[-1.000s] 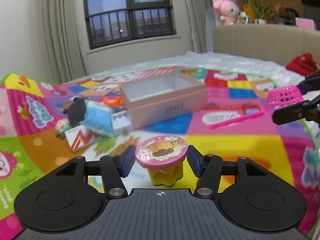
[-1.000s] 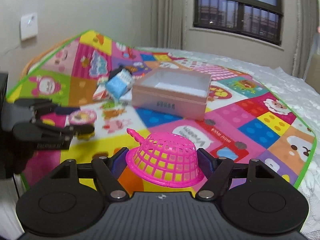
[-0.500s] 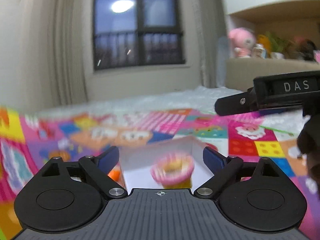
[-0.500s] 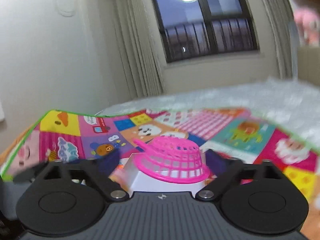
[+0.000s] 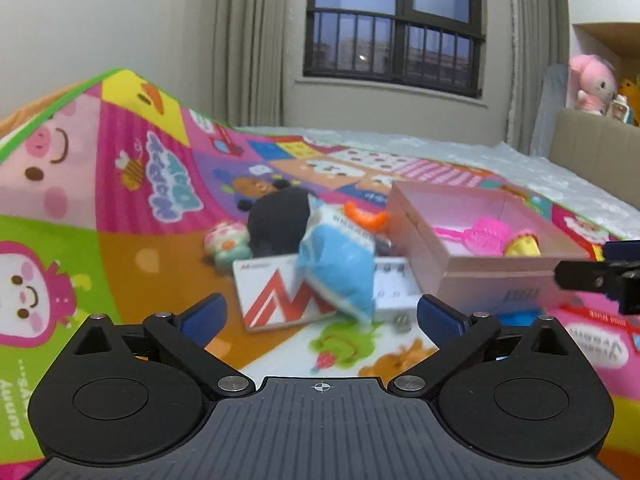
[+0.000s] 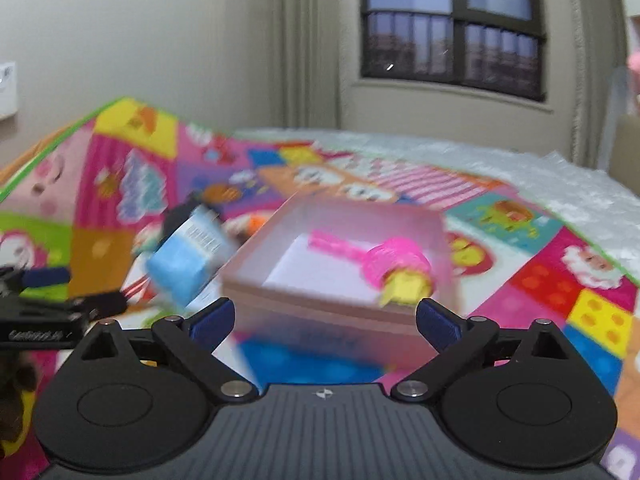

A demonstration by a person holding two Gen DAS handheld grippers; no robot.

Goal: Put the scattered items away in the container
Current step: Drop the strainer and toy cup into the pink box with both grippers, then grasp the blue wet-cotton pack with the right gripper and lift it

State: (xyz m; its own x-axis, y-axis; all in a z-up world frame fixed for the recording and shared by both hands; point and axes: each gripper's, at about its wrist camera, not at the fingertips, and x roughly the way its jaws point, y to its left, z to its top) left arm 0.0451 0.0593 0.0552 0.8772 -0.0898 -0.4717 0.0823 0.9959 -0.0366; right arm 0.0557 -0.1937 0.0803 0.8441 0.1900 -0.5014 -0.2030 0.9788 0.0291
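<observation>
Bright ceiling light, fisheye edge warp, right view motion-blurred

A pale pink box (image 5: 476, 276) holds a hot-pink mesh scoop (image 5: 480, 236) and yellow cup (image 5: 522, 246); at nine o'clock, a sky-blue packet (image 5: 340, 268) overlaps a red-zigzagged white card (image 5: 280, 300).

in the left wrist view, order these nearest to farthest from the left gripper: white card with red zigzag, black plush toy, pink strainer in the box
1. White card with red zigzag, on the mat just ahead of the left gripper.
2. Black plush toy, behind the card, slightly left.
3. Pink plastic strainer, farthest, inside the pink cardboard box to the right.
</observation>
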